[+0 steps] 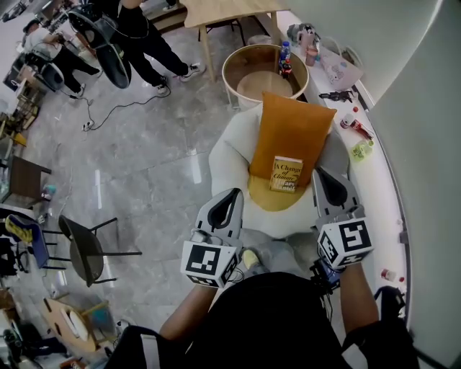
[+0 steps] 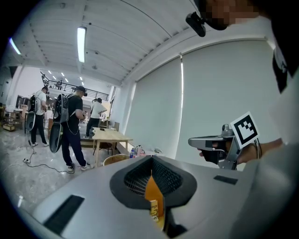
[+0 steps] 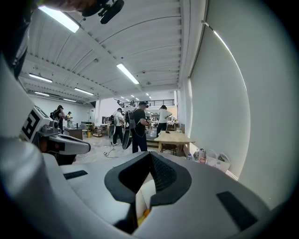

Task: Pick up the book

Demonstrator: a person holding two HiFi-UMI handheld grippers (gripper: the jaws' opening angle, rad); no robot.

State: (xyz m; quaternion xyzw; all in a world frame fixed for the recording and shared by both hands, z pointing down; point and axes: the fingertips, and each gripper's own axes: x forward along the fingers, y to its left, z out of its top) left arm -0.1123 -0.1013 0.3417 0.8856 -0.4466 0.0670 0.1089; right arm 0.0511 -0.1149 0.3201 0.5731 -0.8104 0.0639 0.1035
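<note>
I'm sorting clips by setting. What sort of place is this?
Likely an open workshop or lab hall: bare polished floor, strip lights on a ribbed ceiling, several people wearing equipment rigs near a wooden table.

1. A glossy grey floor [image 1: 144,144] spreads to my left.
2. Ahead of me stands a light wooden table [image 1: 230,11], with a round wooden tub [image 1: 263,72] near it.
3. A black chair [image 1: 86,249] stands at my left.
4. Strip lights [image 2: 81,44] line the ribbed white ceiling [image 2: 131,37].
5. Pale blinds [image 2: 210,93] cover the wall on my right, above a white ledge [image 1: 392,209].
</note>
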